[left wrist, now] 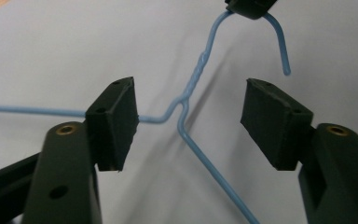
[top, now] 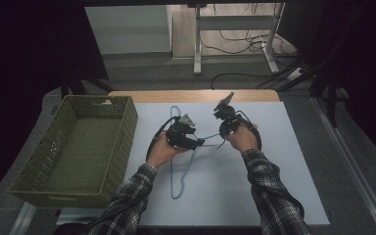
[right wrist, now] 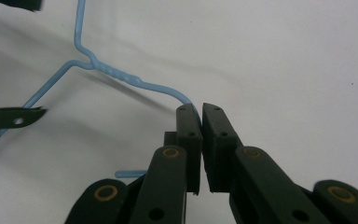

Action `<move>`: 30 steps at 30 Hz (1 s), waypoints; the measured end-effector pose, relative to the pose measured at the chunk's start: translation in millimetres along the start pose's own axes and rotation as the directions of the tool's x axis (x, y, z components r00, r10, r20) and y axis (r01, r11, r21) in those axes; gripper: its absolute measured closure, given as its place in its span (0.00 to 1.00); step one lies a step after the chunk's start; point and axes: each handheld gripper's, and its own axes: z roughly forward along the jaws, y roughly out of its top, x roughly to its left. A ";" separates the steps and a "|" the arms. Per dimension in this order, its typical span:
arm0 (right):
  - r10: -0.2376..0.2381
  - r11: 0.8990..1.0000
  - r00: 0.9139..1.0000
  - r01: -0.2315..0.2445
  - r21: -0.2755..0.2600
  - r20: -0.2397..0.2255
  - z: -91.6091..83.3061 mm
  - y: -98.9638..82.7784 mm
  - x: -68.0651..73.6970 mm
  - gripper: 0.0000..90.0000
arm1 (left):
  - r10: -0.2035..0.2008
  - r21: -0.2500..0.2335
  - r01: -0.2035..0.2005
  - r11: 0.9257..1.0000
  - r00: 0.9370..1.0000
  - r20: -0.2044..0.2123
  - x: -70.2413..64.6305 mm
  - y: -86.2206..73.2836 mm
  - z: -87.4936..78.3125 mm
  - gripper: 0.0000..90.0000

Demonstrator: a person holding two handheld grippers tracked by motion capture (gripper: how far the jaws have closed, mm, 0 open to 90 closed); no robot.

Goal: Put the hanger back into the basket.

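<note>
A light-blue wire hanger (top: 172,171) lies partly on the white table top, its hook end lifted between my two grippers. My right gripper (right wrist: 199,112) is shut on the curved hook of the hanger (right wrist: 121,74), holding it off the surface. In the left gripper view, my left gripper (left wrist: 189,119) stands open around the hanger's twisted neck (left wrist: 200,63), where the two shoulders meet. Its pads (left wrist: 116,121) are clear of the wire on both sides. In the high view the left gripper (top: 198,142) sits just left of the right gripper (top: 220,133).
An olive woven basket (top: 127,132) stands at the table's left edge, close to the left forearm. The white table top (top: 274,166) stretches to the right and toward the front. Beyond the wooden far edge (top: 191,95) are desk legs and floor cables.
</note>
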 end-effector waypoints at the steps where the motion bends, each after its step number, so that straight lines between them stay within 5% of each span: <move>1: 0.000 1.000 1.000 0.000 0.000 0.000 -0.2 0.2 0.3 0.96 | -0.003 0.001 0.003 1.000 1.000 0.005 0.2 1.5 5.4 0.42; 5: -0.003 1.000 1.000 0.003 0.003 0.002 -0.7 0.8 1.5 0.96 | 0.037 0.036 -0.038 0.999 0.999 0.009 1.3 3.1 13.0 0.49; 14: -0.003 1.000 1.000 0.003 0.003 -0.002 -0.8 0.9 2.0 0.96 | 0.058 0.050 -0.059 0.997 0.998 0.018 0.2 5.6 30.7 0.61; 23: -0.007 1.000 1.000 0.007 0.003 -0.007 -1.2 0.9 2.4 0.96 | 0.093 0.084 -0.093 0.992 0.996 0.012 2.7 7.4 33.7 0.78; 30: -0.010 1.000 1.000 0.010 -0.001 -0.016 -0.5 1.0 3.3 0.96 | 0.123 0.101 -0.127 0.987 0.991 0.045 5.9 8.9 31.2 0.82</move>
